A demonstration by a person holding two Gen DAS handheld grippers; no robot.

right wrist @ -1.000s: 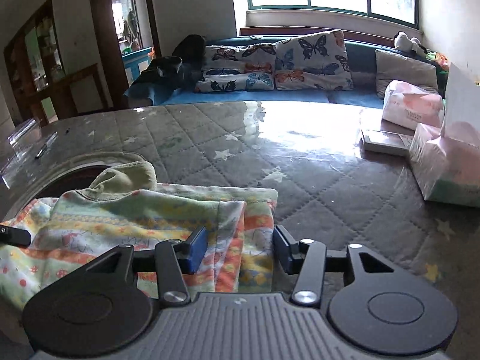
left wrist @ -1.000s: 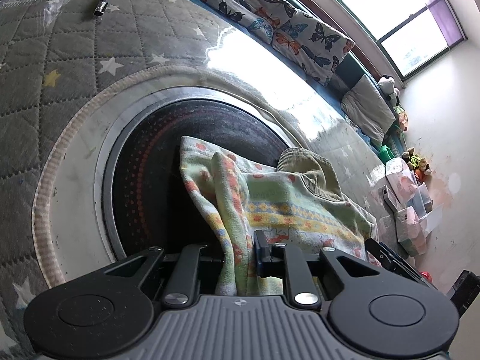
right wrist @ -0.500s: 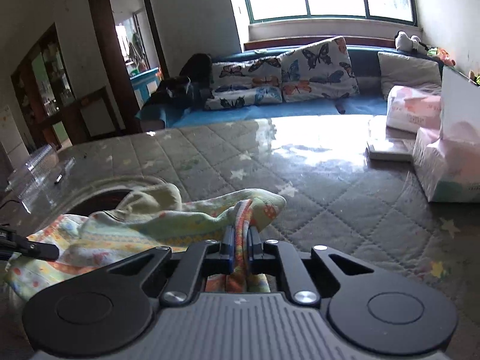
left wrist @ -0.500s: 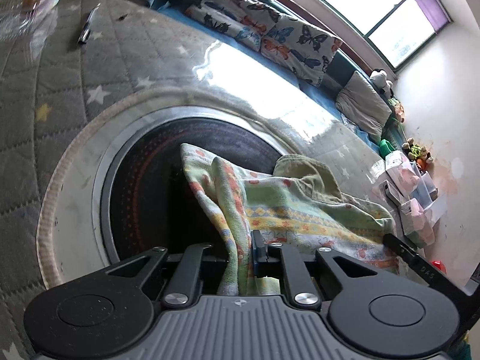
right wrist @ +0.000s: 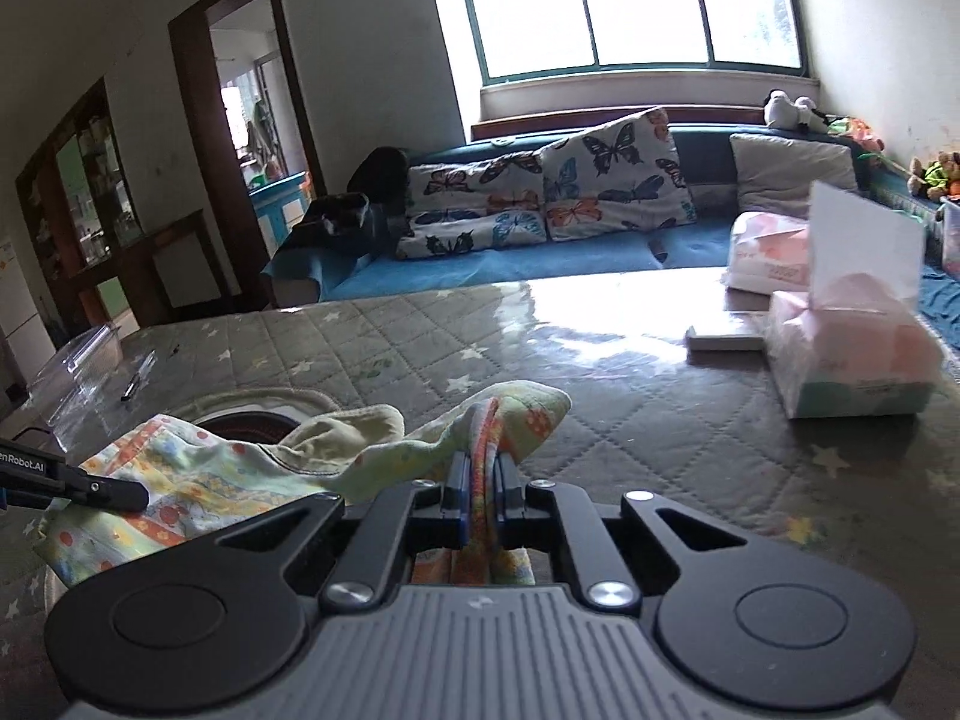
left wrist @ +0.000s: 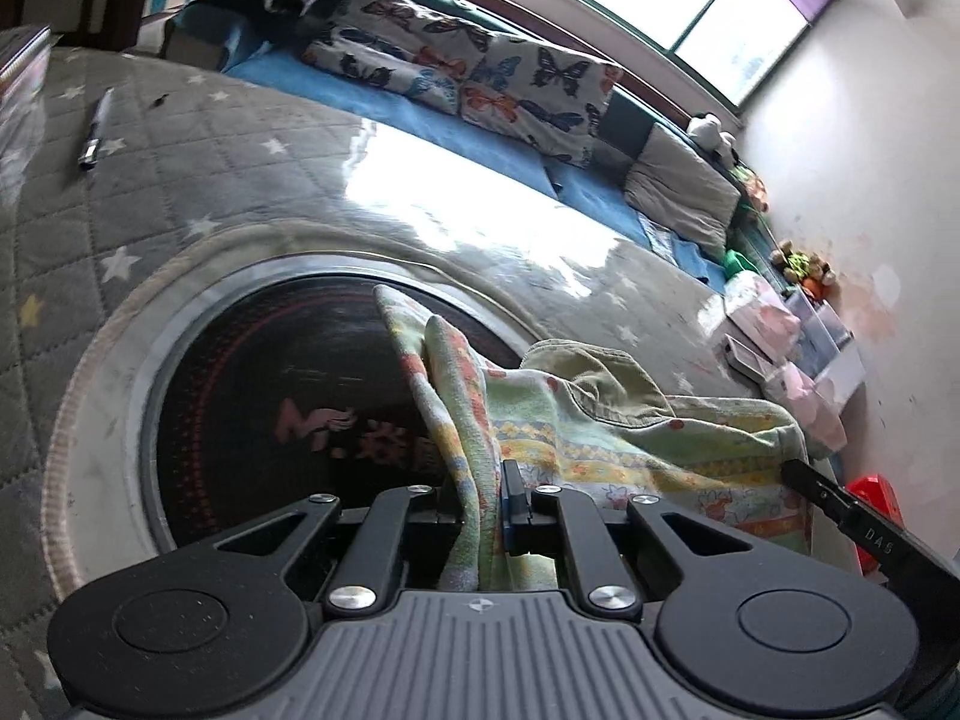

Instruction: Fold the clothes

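Note:
A small pale green patterned garment [left wrist: 588,438] with an olive collar lies over the round black cooktop [left wrist: 270,396] set in the grey quilted table. My left gripper [left wrist: 483,498] is shut on the garment's left edge and lifts it. My right gripper [right wrist: 480,480] is shut on the garment's [right wrist: 240,468] right edge and lifts it off the table. The right gripper's finger shows at the right of the left wrist view [left wrist: 840,504]. The left gripper's finger shows at the left of the right wrist view [right wrist: 78,480].
Pink tissue packs [right wrist: 852,354] and a flat box [right wrist: 726,339] sit on the table's right. A pen [right wrist: 135,381] and a clear plastic tray [right wrist: 72,372] lie at the left. A blue sofa with butterfly cushions [right wrist: 540,198] stands behind the quilted table [right wrist: 630,420].
The right gripper closed on the garment's right edge. Both grippers have risen, lifting the garment's two edges off the table.

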